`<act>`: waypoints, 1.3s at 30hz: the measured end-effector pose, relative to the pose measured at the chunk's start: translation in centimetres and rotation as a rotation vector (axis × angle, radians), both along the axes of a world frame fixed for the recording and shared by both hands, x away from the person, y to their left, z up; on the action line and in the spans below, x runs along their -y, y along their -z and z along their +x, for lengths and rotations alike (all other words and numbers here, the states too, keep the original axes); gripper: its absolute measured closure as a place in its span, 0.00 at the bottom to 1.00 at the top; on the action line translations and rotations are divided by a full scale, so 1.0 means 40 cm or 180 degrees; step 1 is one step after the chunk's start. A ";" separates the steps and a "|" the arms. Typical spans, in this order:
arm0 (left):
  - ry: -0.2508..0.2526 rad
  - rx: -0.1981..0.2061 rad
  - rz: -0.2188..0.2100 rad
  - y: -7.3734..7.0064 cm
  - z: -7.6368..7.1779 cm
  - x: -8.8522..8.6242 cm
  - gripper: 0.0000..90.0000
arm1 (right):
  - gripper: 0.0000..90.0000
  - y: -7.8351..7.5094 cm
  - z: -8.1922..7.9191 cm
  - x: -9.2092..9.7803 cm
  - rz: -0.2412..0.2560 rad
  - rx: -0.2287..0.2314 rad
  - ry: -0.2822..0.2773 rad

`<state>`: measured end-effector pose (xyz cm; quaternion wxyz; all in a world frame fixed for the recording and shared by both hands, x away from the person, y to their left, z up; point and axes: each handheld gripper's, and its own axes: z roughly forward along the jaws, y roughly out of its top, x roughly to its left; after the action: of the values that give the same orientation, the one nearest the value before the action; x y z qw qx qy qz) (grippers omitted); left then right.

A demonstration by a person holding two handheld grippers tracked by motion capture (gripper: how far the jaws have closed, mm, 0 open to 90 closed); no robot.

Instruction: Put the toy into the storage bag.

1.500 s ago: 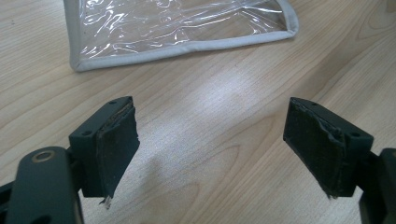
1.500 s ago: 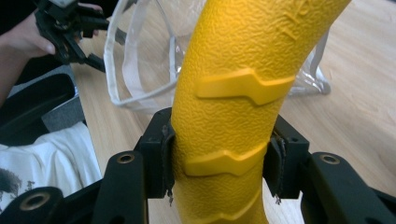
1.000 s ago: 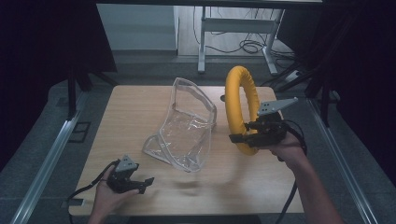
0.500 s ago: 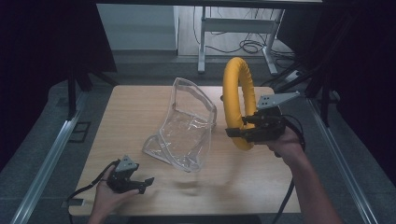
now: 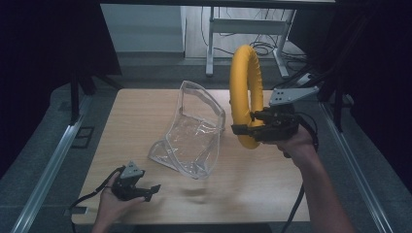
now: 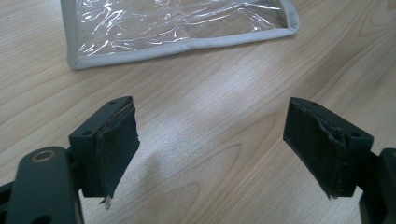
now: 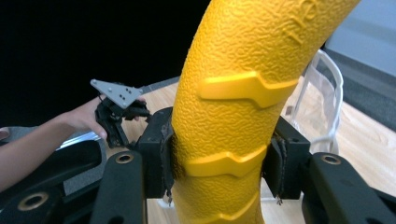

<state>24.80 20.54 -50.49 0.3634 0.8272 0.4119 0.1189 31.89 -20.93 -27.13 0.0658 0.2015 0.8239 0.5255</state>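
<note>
Fingers (image 7: 159, 154) of the right gripper (image 5: 243, 129) pinch the yellow ring (image 5: 245, 92), upright above the table (image 5: 121, 121).
Left gripper (image 5: 153, 188) rests wide open, empty, near the clear bag (image 5: 192, 133).

Pebbled matt yellow ring (image 7: 243, 93); glossy clear plastic bag (image 5: 192, 136); wood-grain table (image 6: 224, 140).

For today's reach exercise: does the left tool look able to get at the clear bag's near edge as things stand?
Probably yes. The left tool is open over bare table, and nothing lies between it and the clear bag's grey-trimmed edge ahead.
</note>
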 end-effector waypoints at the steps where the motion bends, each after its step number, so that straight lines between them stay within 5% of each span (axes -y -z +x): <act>1: 0.0000 0.0000 -0.0001 0.000 0.000 0.000 0.20 | 0.56 -0.005 -0.001 -0.003 0.0016 0.0016 -0.0003; 24: 0.0014 -0.0019 0.0010 0.002 0.002 -0.002 0.20 | 0.56 -0.118 -0.032 -0.091 0.0243 0.0274 -0.0250; 39: 0.0047 -0.0019 0.0038 0.002 0.003 -0.003 0.20 | 0.56 -0.084 -0.019 -0.204 0.0284 0.0196 -0.0582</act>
<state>24.90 20.68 -50.56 0.3581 0.8327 0.4061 0.1162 31.14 -12.79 -23.77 0.0339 0.1119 0.8123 0.5715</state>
